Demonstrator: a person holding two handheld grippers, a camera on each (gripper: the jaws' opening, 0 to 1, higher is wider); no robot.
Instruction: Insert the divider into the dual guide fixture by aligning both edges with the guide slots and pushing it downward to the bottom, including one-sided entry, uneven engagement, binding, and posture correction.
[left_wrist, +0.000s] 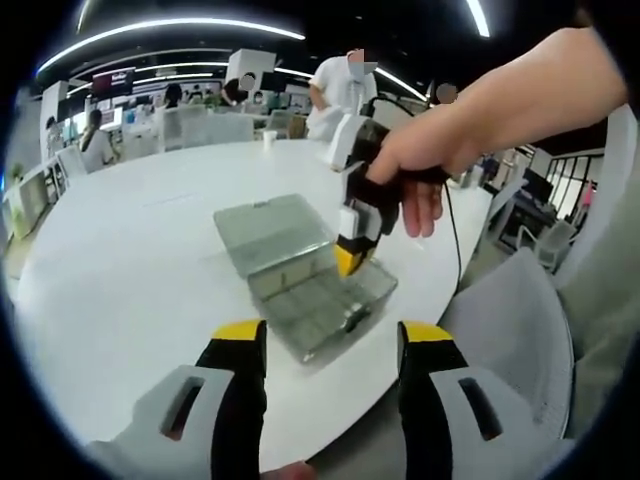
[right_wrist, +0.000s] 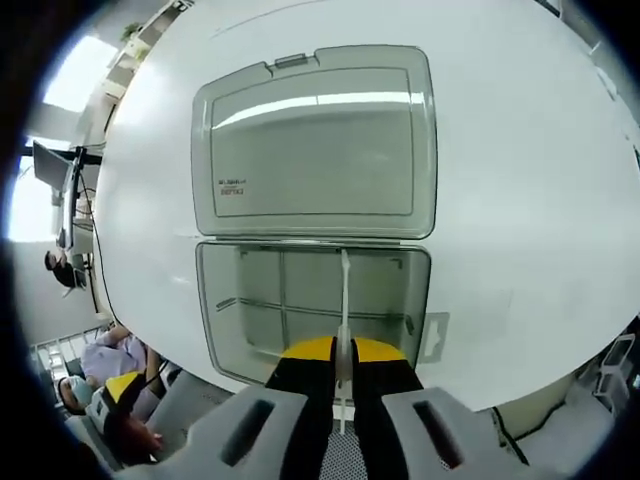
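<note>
Right tongs (right_wrist: 342, 362) pinch thin divider (right_wrist: 345, 300) upright over open clear box (right_wrist: 315, 310) near the table (left_wrist: 120, 260) edge; left tongs (left_wrist: 332, 345) gaping, empty.

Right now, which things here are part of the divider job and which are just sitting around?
Part of the job:
- divider, clamped edge-on in the right gripper
- open clear organizer box with its guide slots, lid laid flat behind it
- left gripper, open, holding nothing

Just around:
- white round table
- white cup at the far edge
- grey chair
- people in the background
</note>
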